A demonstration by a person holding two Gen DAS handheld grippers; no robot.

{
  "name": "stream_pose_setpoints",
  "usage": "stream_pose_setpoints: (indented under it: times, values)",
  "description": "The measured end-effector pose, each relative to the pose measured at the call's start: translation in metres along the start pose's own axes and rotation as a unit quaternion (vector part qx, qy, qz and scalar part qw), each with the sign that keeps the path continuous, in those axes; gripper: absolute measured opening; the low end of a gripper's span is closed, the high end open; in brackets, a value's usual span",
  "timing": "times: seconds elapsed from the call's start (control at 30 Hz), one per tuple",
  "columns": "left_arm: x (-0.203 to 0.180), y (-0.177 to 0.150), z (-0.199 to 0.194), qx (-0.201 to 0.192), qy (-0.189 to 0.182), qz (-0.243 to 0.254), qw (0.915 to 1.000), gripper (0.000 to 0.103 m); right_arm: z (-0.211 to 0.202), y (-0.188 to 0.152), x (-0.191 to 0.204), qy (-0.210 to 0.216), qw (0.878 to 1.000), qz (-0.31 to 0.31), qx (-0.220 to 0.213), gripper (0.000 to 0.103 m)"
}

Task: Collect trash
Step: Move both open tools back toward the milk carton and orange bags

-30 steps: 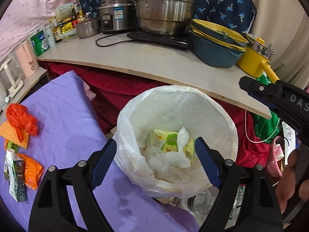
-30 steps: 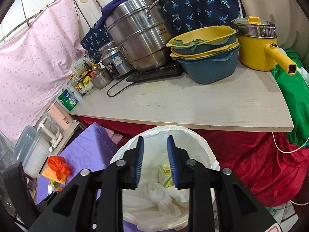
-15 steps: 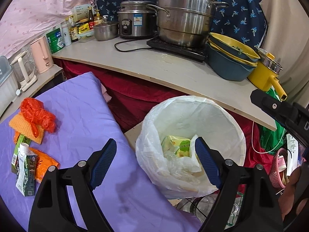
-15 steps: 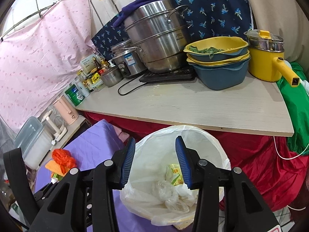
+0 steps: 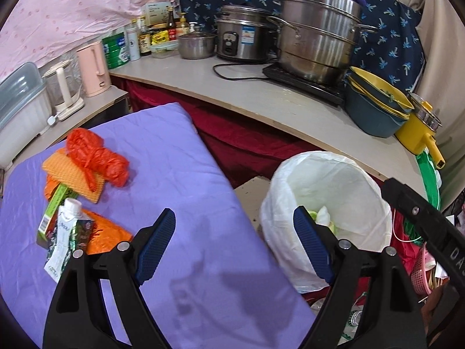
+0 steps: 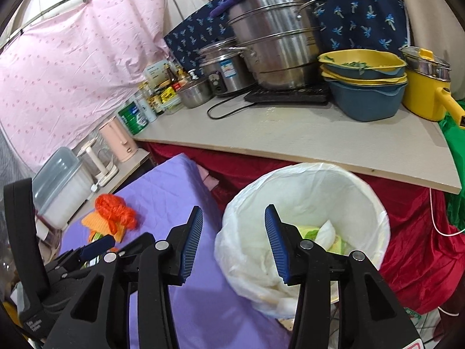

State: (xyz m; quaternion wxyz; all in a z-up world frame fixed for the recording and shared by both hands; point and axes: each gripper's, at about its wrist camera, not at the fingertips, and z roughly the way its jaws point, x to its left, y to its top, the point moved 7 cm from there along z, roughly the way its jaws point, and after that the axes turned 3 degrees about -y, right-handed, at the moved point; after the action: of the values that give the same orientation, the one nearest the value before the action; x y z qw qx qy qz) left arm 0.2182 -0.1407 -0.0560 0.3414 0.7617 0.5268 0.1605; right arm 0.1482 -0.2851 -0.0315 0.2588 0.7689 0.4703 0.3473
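Purple cloth (image 5: 180, 157) carrying orange bag (image 5: 96, 157) and carton (image 5: 65, 241), lined bin (image 6: 308, 203) sitting beside, left gripper (image 5: 234, 244) gaping wide, right gripper (image 6: 231, 244) hovering open, both empty

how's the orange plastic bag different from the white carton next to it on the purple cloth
The orange plastic bag is soft, crumpled and knotted into a lump; the white carton is a stiff, printed box with a cap. The bag lies farther from the left gripper, partly on an orange waffle pad; the carton lies nearer, flat on its side. Both rest on the purple cloth, outside the white-lined bin.
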Motion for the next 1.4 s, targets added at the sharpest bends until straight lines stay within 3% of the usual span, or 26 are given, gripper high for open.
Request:
stream_pose_setpoints:
  times: [0.63,1.0,1.4]
  values:
    - [0.157,-0.04,-0.039,-0.002,0.088,-0.074,0.9934,0.083,0.029,-0.074,0.133,0.063,0.993,-0.068,0.068,0.044]
    - [0.213,-0.07,-0.037,0.015,0.101,-0.08,0.9915,0.084,0.044,-0.102,0.175,0.08,0.988,-0.09,0.096,0.044]
    - [0.238,-0.094,-0.012,0.039,0.095,-0.075,0.9919,0.084,0.068,-0.119,0.196,0.082,0.984,-0.099,0.121,0.044]
